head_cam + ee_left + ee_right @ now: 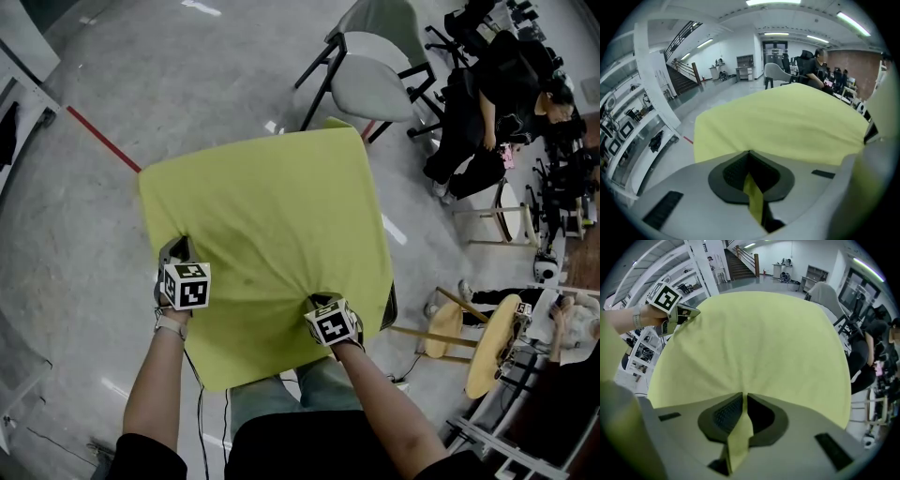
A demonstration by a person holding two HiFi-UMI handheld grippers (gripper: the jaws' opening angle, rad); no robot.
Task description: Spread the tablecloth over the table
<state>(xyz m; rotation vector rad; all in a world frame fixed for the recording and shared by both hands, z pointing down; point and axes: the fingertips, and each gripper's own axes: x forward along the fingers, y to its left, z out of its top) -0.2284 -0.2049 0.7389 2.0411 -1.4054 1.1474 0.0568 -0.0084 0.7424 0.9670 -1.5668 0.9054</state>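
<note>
Tablecloth [272, 216], yellow-green: draped over the table [388, 309], reaching away ahead of both tools. The near edge hangs behind them, toward the person. Only a dark corner of the table shows, right of the right tool.

Left gripper [750, 180]: jaws pressed together on a thin fold of cloth.
Right gripper [743, 416]: pinching a thicker fold; creases fan out ahead of it.

Judgement: cover is on, evening-out remains. Draw both pinches back together, level and with equal tension, until the creases flatten.
</note>
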